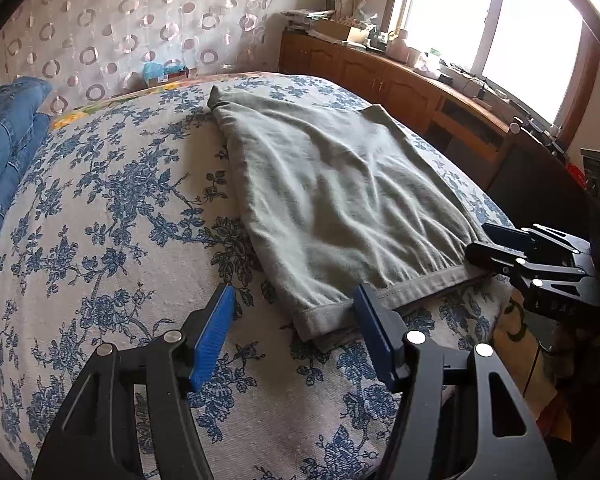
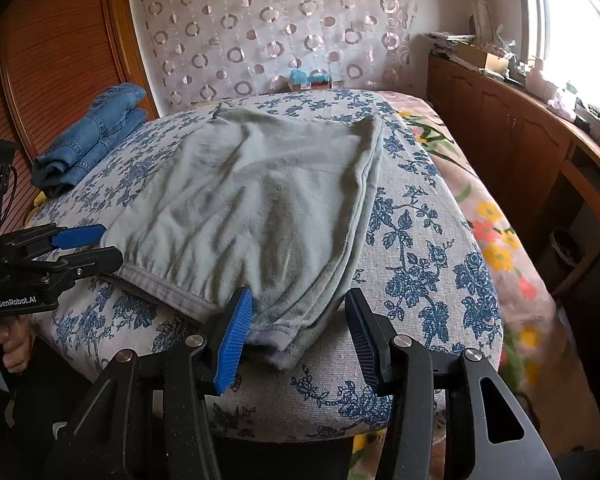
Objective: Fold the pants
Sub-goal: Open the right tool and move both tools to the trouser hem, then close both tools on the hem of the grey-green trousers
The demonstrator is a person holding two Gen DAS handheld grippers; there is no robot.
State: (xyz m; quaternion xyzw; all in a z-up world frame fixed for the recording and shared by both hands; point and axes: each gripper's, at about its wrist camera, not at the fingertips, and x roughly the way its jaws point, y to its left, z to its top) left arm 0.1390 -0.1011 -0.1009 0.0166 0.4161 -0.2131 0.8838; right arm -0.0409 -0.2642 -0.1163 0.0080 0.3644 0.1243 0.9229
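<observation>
Grey-green pants (image 1: 332, 196) lie folded flat on the blue-floral bed cover (image 1: 112, 208), also in the right wrist view (image 2: 260, 204). My left gripper (image 1: 294, 320) is open, its jaws either side of the pants' near left hem corner. My right gripper (image 2: 298, 320) is open around the near right corner. Each gripper shows in the other's view, the right gripper (image 1: 496, 246) at the pants' right hem and the left gripper (image 2: 92, 246) at the left hem, both open. Neither is closed on the cloth.
Folded blue jeans (image 2: 88, 140) lie at the far left of the bed. A wooden cabinet (image 1: 400, 80) with clutter runs under the window on the right. A patterned curtain (image 2: 268, 32) hangs behind. A floral sheet (image 2: 496, 232) covers the bed's right side.
</observation>
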